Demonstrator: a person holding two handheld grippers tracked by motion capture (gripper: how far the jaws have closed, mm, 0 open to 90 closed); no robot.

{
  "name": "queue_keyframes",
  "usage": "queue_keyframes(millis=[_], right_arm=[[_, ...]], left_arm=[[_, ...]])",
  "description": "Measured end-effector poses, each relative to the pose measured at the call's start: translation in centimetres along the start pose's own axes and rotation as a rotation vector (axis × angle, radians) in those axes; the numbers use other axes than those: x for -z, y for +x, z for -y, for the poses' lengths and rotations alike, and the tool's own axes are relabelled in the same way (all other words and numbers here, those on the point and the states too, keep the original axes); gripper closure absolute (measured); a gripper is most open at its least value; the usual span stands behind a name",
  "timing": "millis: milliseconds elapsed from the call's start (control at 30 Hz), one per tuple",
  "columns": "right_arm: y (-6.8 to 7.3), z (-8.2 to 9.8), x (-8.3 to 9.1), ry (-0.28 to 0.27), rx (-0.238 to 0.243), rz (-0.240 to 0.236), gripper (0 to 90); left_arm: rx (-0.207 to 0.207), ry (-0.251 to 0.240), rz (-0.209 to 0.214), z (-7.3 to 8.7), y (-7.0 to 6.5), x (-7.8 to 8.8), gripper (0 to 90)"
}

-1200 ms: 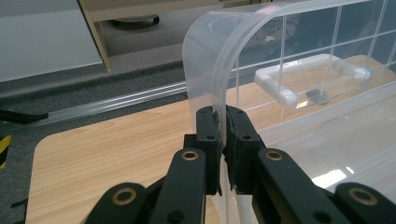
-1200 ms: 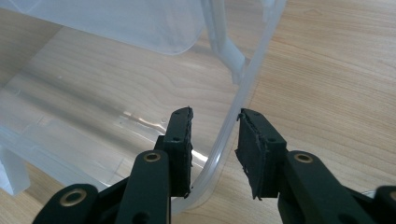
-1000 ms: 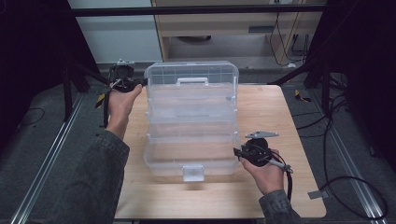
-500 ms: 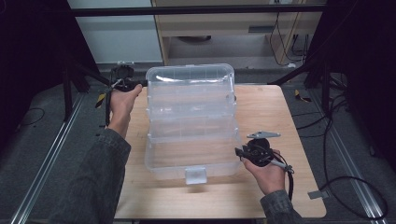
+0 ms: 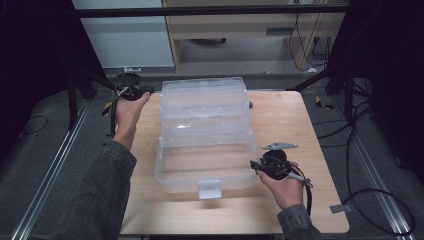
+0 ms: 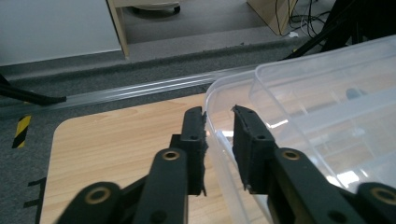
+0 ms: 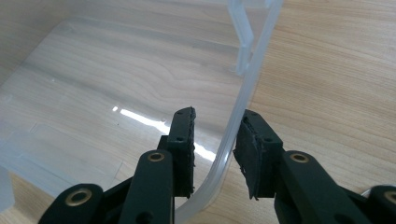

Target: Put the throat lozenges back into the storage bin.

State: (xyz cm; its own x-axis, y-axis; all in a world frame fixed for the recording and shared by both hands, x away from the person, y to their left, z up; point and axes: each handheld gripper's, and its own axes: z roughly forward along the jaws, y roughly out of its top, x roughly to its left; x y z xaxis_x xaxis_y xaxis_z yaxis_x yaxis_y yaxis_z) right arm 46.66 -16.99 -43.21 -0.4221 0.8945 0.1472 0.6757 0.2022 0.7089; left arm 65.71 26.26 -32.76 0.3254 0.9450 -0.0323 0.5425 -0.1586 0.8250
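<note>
Left claw [image 6: 218,135]: upper left of the high view, at the far left corner of the clear plastic box [image 5: 205,135]; its jaws have just been opening, and now stand apart astride the box's rim with a gap showing, no longer pinching.
Right claw [image 7: 215,140]: lower right of the high view, jaws spread on either side of the box's near right wall; pads not pressing it.
Clear plastic box: centre of the wooden counter [image 5: 300,130], lid swung up and back.
Change: a second ago the lid lay lower; now it is raised further, baring the tub.
</note>
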Motion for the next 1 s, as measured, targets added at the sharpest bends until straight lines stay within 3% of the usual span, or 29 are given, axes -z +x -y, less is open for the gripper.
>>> queue_keyframes(millis=[300, 500, 767, 867, 900, 933, 1000], right_arm=[[0.4, 0.0, 0.1, 0.014, 0.012, 0.003, 67.4], [0.6, 0.0, 0.2, 0.018, 0.014, 0.004, 67.1], [0.7, 0.1, 0.3, 0.017, 0.021, -0.001, 65.3], [0.6, 0.0, 0.5, 0.007, 0.025, 0.006, 59.5], [0.6, -0.1, 0.8, 0.009, 0.035, 0.011, 52.3], [0.5, -0.2, 0.9, 0.012, 0.043, 0.014, 50.9], [0.5, -0.3, 1.3, 0.009, 0.061, 0.021, 46.4]], left_arm=[[-0.013, -0.024, -0.019, 1.7, 0.7, 2.0, 54.0], [-0.016, -0.027, -0.030, 3.9, 1.9, 3.1, 43.9], [-0.041, -0.013, -0.013, 6.6, 1.9, 3.7, 27.7], [-0.041, -0.013, -0.012, 7.3, 2.0, 3.9, 21.9], [-0.034, -0.007, -0.005, 8.0, 2.1, 4.1, 19.3], [-0.034, -0.007, -0.005, 8.0, 2.1, 4.1, 17.3], [-0.041, 0.002, -0.003, 9.3, 2.2, 4.3, 15.1]])
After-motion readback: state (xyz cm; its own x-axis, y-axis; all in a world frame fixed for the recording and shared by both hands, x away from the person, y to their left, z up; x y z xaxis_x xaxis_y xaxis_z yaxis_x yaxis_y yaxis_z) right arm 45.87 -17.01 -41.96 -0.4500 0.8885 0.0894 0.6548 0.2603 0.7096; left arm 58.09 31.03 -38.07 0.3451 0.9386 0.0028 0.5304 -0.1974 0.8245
